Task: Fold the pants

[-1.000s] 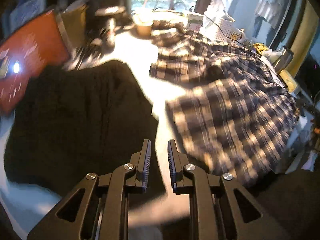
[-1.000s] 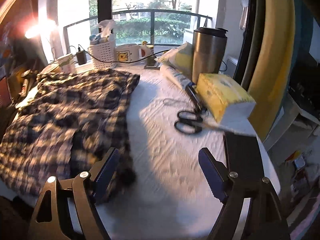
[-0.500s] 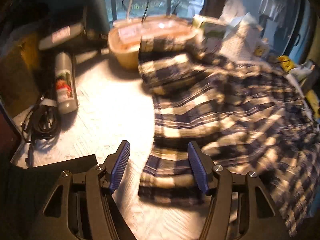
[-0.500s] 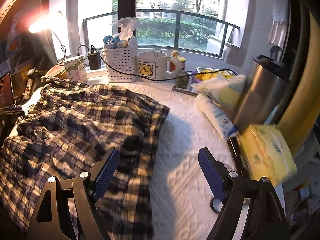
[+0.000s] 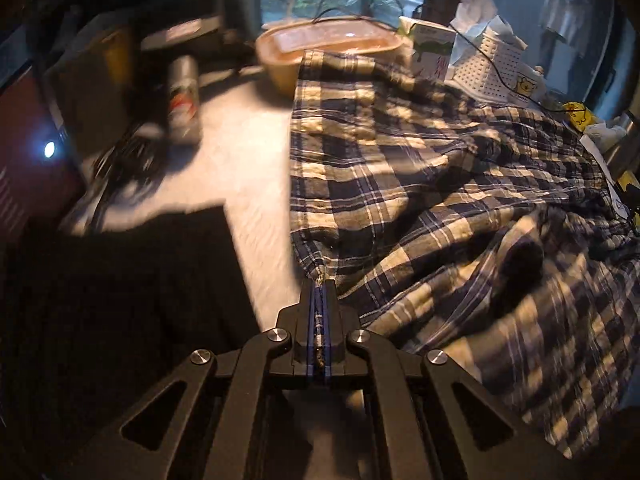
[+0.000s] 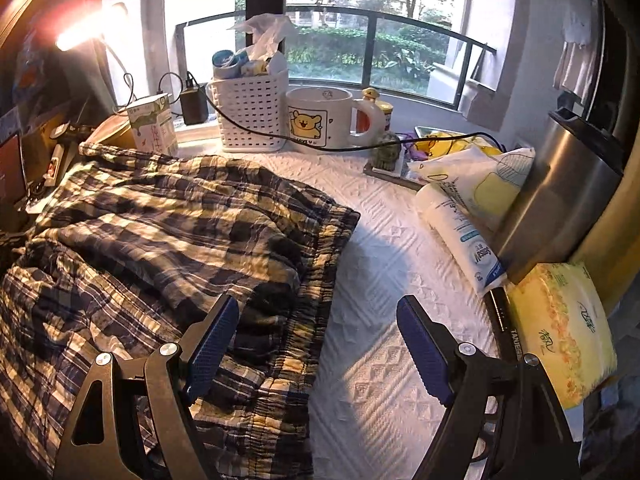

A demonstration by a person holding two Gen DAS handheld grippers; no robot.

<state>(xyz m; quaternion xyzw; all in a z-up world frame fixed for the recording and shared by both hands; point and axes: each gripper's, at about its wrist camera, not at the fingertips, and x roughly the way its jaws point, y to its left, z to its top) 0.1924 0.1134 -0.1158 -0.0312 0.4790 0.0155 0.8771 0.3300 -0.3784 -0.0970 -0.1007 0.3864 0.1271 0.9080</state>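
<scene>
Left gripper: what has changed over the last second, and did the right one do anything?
The left gripper swung from the dark cloth to the plaid pants, opened, then shut on their near corner. The right gripper moved forward along the waistband edge, still open, holding nothing.

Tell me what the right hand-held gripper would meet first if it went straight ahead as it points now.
Probably the elastic waistband edge of the blue-and-cream plaid cotton pants, lying just ahead between the open right hand-held gripper fingers, beside the bare white quilted table cover. Depth is unclear; slightly further right, it would meet only the cover.
</scene>
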